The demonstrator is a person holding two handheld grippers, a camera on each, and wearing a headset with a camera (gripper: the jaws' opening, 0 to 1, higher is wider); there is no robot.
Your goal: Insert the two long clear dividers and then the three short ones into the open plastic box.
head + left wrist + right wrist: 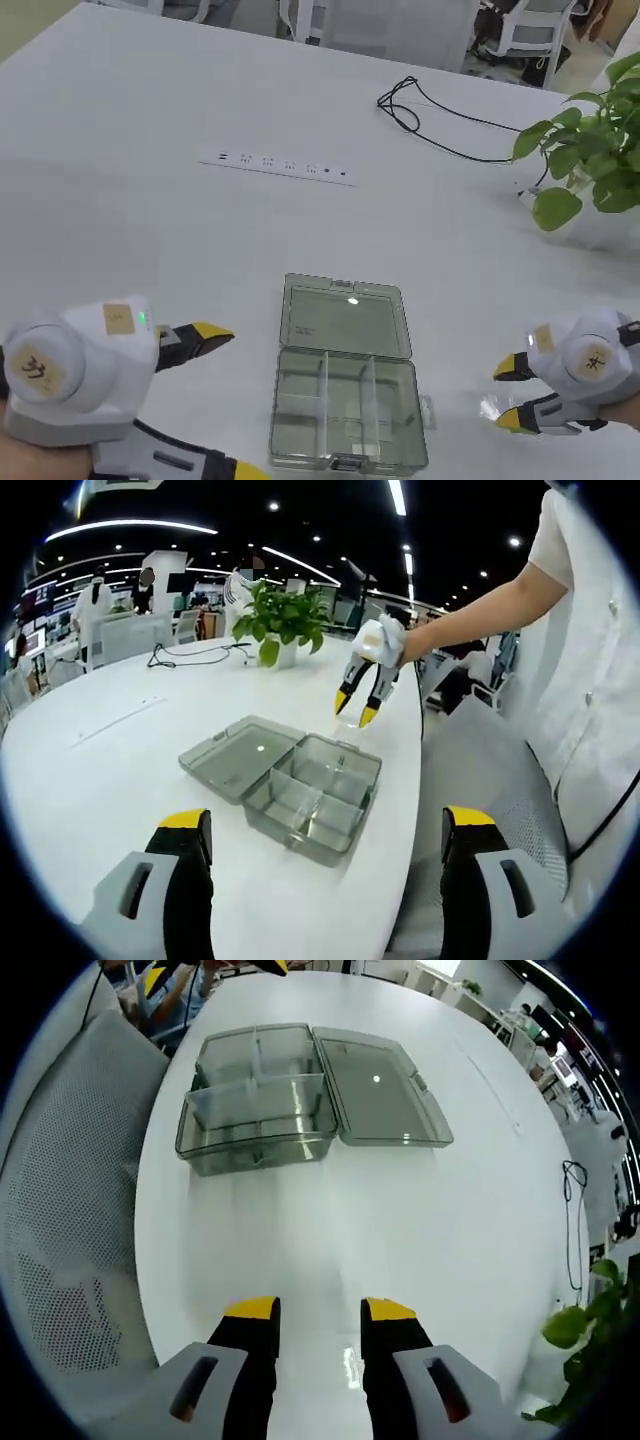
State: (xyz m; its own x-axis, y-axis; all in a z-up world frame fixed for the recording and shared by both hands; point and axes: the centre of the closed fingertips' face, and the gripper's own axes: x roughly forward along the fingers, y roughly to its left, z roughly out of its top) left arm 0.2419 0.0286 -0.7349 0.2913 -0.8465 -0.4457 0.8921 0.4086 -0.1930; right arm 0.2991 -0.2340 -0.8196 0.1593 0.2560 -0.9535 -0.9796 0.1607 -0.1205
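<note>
Risk lies with the short clear plastic divider (492,407) lying flat on the white table (150,220), right of the open smoky plastic box (276,412): my right gripper (503,397), jaws apart, could skid it away; left gripper (237,400) waits spread, empty

A white power strip (277,165) is lying on the table (120,110), a black cable (420,115) curling beyond it. A potted plant (590,165) is standing near the cable.

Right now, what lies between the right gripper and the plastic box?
Mostly bare table, as the right gripper view shows. Only a small clear piece lies at the right gripper tips, away from the box.
</note>
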